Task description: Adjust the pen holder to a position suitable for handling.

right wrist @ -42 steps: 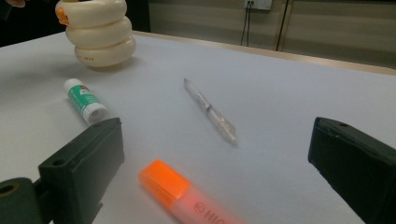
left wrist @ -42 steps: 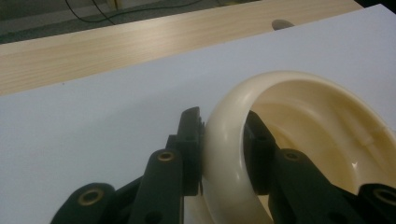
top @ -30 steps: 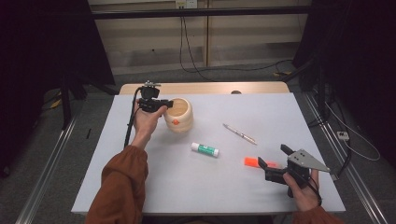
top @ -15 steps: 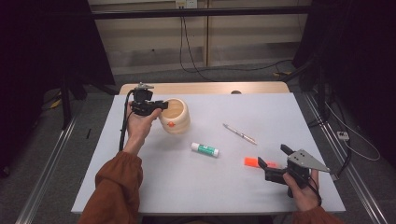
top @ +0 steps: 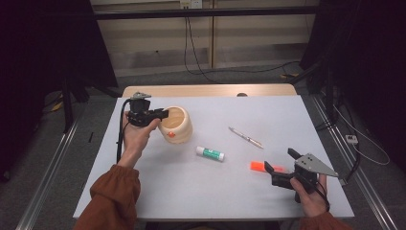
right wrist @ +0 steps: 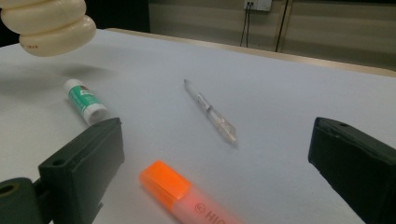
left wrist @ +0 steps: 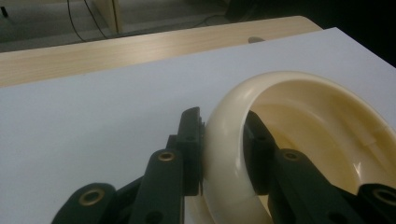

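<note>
The left tool (top: pixel 163 115) is clamped on the rim of a cream ribbed cup (top: pixel 176 125), one jaw outside the wall and the other inside the mouth; in the left gripper view the cup (left wrist: pixel 299 140) has its rounded rim pinched tight between the two black jaws. The cup is tipped over toward the person's side, with its mouth facing up and away, and in the right gripper view it (right wrist: pixel 46 21) hangs clear of the counter with its shadow on the surface below. It sits at the left half of the white counter (top: pixel 268 115), held by the person's left hand (top: pixel 136 136), whose rust-coloured sleeve (top: pixel 112 196) comes in from the bottom.

The right tool (top: pixel 280 165) rests low near the counter's near right edge with its jaws spread wide and nothing between them; in the right gripper view the two jaws stand well apart at either side. Just in front of them lies an orange highlighter (top: pixel 261 166), close up in that view (right wrist: pixel 187 196) and not touched by either jaw. A glue stick (top: pixel 209 153) with a green label lies between the cup and the highlighter, and a slim clear pen (top: pixel 245 137) lies farther back, slanted, well apart from both
</note>
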